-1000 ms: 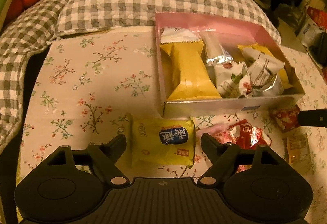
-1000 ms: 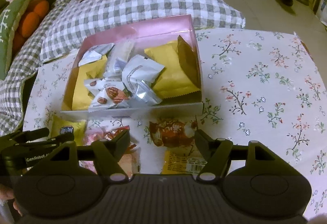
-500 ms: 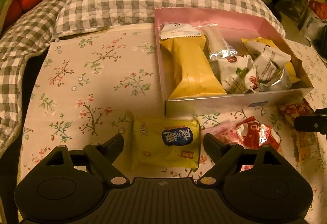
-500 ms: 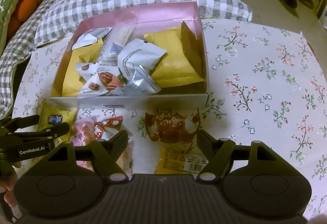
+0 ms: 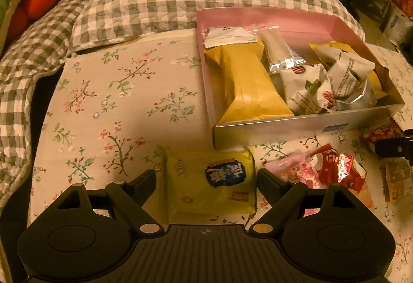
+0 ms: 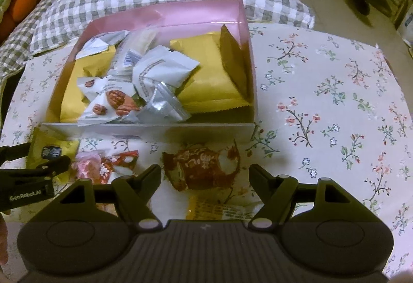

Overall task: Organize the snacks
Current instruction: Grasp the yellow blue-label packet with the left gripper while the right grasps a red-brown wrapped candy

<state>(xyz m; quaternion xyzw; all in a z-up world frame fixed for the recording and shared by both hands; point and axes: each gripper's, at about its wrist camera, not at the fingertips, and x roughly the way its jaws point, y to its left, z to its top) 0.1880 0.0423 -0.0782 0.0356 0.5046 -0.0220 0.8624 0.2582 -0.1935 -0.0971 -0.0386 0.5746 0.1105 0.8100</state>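
- Yellow snack packet (image 5: 210,183) is lying between the wide-spread fingers of the left gripper (image 5: 206,179).
- Red candy wrapper (image 6: 204,167) is sitting between the right gripper's (image 6: 205,174) wide fingers, untouched.

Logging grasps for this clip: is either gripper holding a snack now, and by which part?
Nothing is held. The left gripper straddles the yellow packet, open; the right gripper straddles the brown-red packet, open.
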